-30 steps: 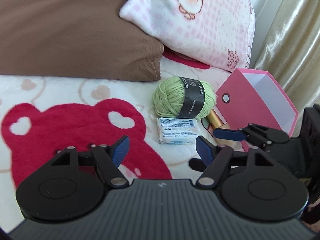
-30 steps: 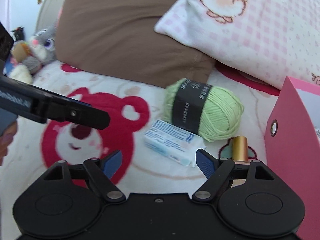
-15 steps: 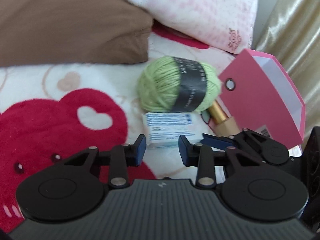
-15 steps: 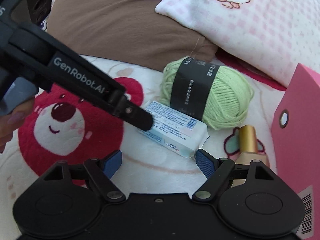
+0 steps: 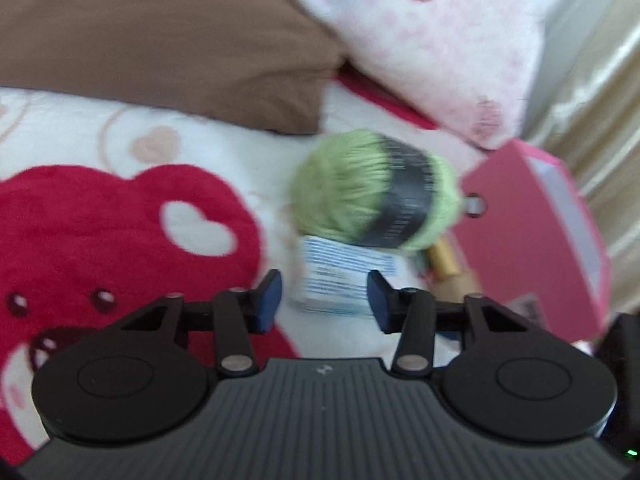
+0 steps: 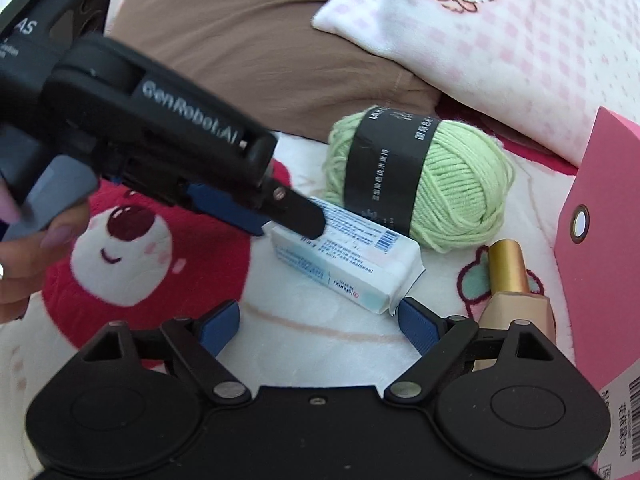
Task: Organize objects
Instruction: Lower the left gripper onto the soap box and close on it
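blue-padded left gripper (image 5: 323, 299) fingers spread around the white-and-blue wrapped packet (image 5: 340, 280); only the right view shows the right gripper (image 6: 319, 325) spread, green yarn ball (image 6: 420, 184) at 12 o'clock.

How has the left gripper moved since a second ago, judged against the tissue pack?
Yes: the left gripper has advanced to the tissue pack, its fingers straddling one end.

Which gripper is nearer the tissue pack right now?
Left. The left gripper has its fingers straddling the far end of the tissue pack; the right gripper hangs open just short of its near end.
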